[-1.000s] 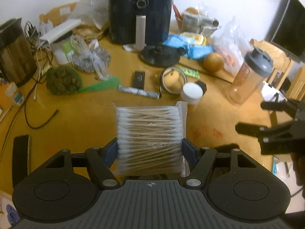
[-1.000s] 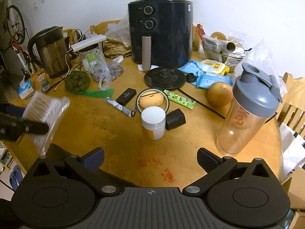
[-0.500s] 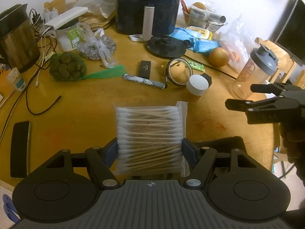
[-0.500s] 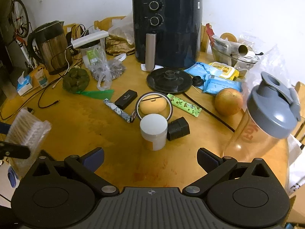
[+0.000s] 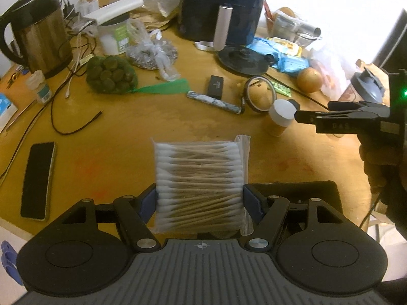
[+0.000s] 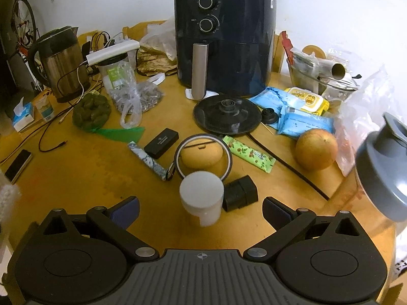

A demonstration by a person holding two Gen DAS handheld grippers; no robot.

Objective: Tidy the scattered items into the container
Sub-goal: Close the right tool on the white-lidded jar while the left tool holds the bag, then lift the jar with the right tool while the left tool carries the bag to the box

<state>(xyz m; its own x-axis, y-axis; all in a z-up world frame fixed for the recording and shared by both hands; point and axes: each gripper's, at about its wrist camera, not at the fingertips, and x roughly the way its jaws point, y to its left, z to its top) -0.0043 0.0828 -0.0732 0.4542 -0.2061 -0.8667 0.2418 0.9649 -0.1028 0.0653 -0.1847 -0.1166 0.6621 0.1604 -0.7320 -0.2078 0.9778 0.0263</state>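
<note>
The left tongs [image 5: 199, 198] are clamped on a clear plastic packet of wooden cotton swabs [image 5: 199, 178], blue pads pressing its two short sides so the sticks lie crosswise and the pack cannot slide out. It hangs above the near edge of the round yellow wooden counter [image 5: 122, 137], over a dark open-topped shape [image 5: 305, 190] just below the rim; that may be the container, though too little shows to be sure. Holding it there looks like a drop being lined up.

Across the way, the right tongs [image 6: 201, 209] are spread wide and hold nothing. Between their tips stands a small jar with a white lid and an orange base [image 6: 202, 198], a black block [image 6: 240, 194] touching its right side. The pads stand clear of the jar on both sides, so this reads as an approach, not yet a grip. The black block crowds the right pad's path, so it could get nudged.
</note>
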